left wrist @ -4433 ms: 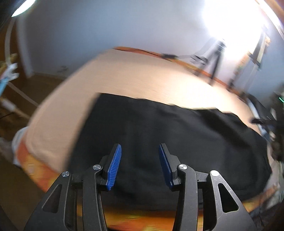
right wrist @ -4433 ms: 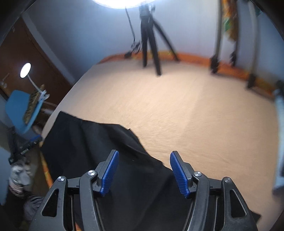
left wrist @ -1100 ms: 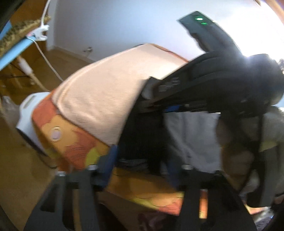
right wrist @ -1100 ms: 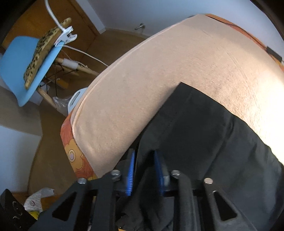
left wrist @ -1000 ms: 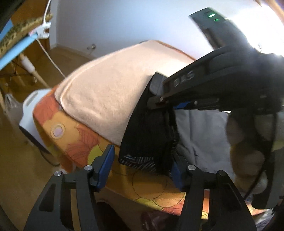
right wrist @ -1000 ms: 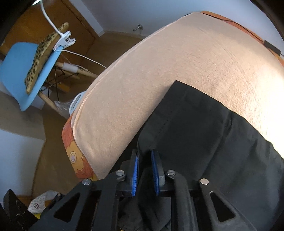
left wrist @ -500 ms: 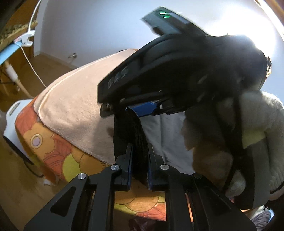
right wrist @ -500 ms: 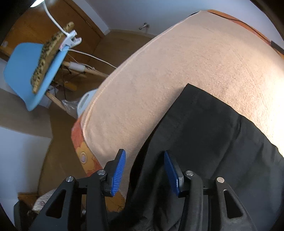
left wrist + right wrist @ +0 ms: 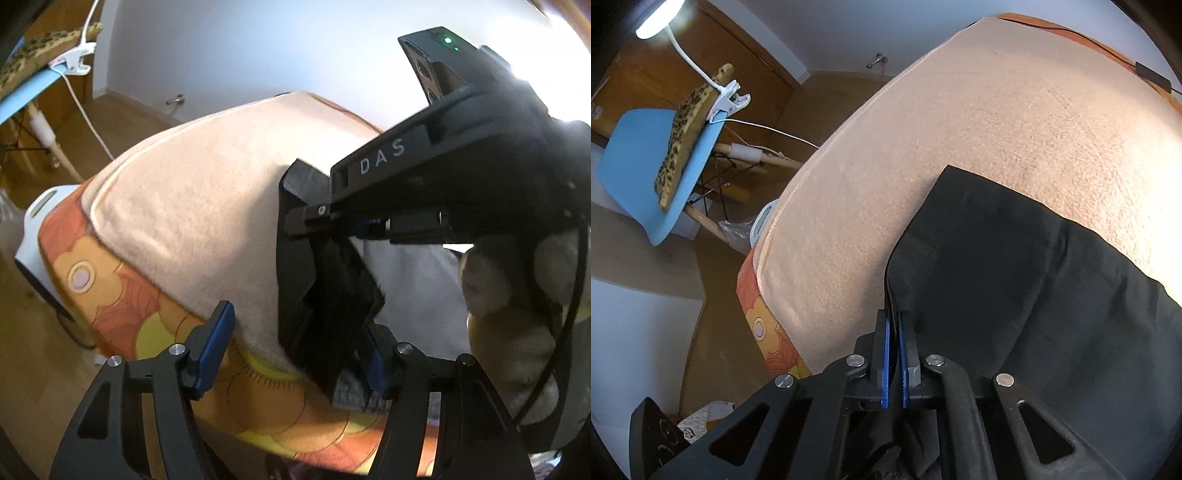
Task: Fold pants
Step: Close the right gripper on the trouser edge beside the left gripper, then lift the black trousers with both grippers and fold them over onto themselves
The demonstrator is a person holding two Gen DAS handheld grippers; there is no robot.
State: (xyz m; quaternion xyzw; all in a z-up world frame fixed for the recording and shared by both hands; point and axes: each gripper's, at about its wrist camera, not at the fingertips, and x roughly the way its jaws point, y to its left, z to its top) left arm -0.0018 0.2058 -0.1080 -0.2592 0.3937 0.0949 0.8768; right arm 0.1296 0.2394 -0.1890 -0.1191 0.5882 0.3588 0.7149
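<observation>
The black fabric pants (image 9: 1052, 295) are lying on the peach terry blanket (image 9: 960, 147), one edge hanging over the bed's side. The right gripper (image 9: 894, 363) is pinching that edge, pads pressed together. The left gripper (image 9: 295, 354) is opening, cloth hanging between its blue pads (image 9: 214, 343). Only the right view is showing the blue plastic chair (image 9: 639, 166).

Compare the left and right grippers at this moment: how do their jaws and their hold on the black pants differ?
The right gripper has its blue pads nearly together, pinching an edge of the black pants; the left gripper is opening, its pads wide apart and not pressing the cloth hanging between them. Both are black with blue ribbed pads and work at the bed's near edge.
</observation>
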